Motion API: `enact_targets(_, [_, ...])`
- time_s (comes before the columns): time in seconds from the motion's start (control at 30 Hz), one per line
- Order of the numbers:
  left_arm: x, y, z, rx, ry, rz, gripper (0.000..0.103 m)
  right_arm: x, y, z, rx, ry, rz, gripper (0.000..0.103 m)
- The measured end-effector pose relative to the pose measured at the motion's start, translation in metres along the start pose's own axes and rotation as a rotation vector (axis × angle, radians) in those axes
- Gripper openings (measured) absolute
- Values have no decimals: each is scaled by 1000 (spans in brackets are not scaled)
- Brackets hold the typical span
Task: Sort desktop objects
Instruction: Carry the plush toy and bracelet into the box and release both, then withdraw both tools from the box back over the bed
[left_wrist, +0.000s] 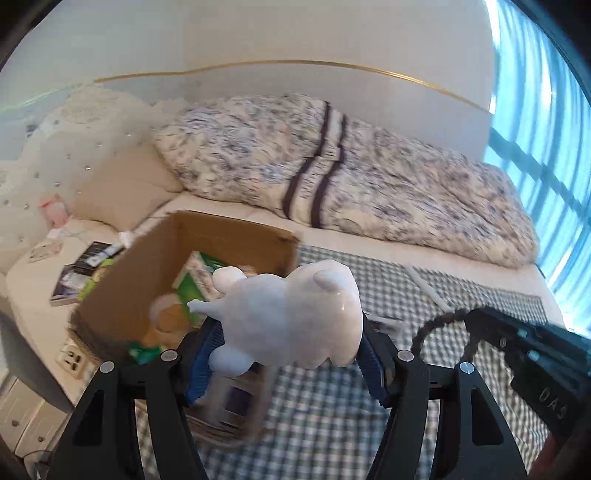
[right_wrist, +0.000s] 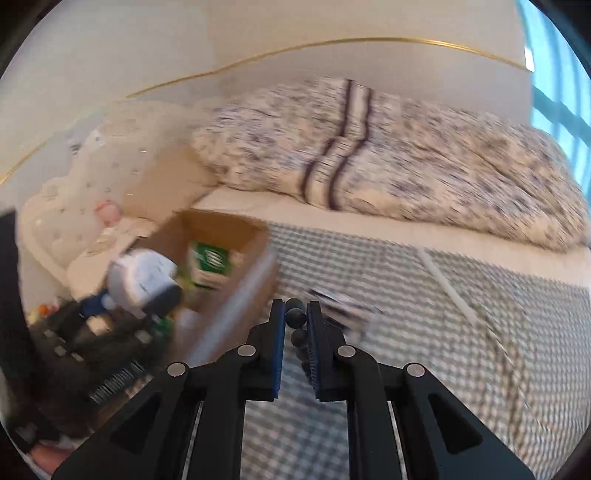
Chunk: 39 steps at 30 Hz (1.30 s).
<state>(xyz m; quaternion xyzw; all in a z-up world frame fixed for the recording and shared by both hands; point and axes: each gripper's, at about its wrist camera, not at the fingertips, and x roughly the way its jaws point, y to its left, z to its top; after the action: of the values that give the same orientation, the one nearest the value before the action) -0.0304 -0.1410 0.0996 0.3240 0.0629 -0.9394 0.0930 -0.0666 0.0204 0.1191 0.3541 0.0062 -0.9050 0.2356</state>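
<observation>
The left gripper (left_wrist: 288, 347) is clenched on a white animal-shaped figurine (left_wrist: 291, 317), its blue pads pressing the rounded body from both sides while the ears and stubby limbs stick out free — a sideways pinch across the widest part, which likely keeps the smooth toy from slipping. In the left wrist view the figurine hangs just in front of the open cardboard box (left_wrist: 184, 266), which lies toward ten o'clock from the toy; a green-and-white packet (left_wrist: 195, 277) already lies inside, so the box looks like the sorting bin and the toy seems bound for it. The box stands on a checked cloth (left_wrist: 388, 295) spread over the bed, with a patterned quilt (left_wrist: 332, 177) bunched beyond it at twelve o'clock. The right gripper (right_wrist: 295, 319) is closed on a dark beaded cord (right_wrist: 296, 317), nipped between its narrow-set jaws at the fingertips; the rest of the cord trails down between them. In the left wrist view that cord (left_wrist: 436, 325) curls out at three o'clock from the toy. Both views are blurred, so finer detail inside the box cannot be told.
</observation>
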Motion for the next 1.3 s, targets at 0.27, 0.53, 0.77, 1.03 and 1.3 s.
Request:
enact_targets(0.27, [27,57,1,-58,23,51,68,44,69,44,-80,12,115,11])
enact_targets(0.53, [59,95,-15,-125,84,66,69,94,95,57,-79,27,123,12])
enact_targets(0.77, [60,91,-16,-97,66,55,103,92,101,67,-22,-72,88,84])
enact_targets(1.03, [52,63,-22,-65,77,29,103,68,57,57,35,-87,45,83])
enact_targets(1.3, [29,5,-24,-18,53,-20,103,13,-36,24,150,-122,-63,83])
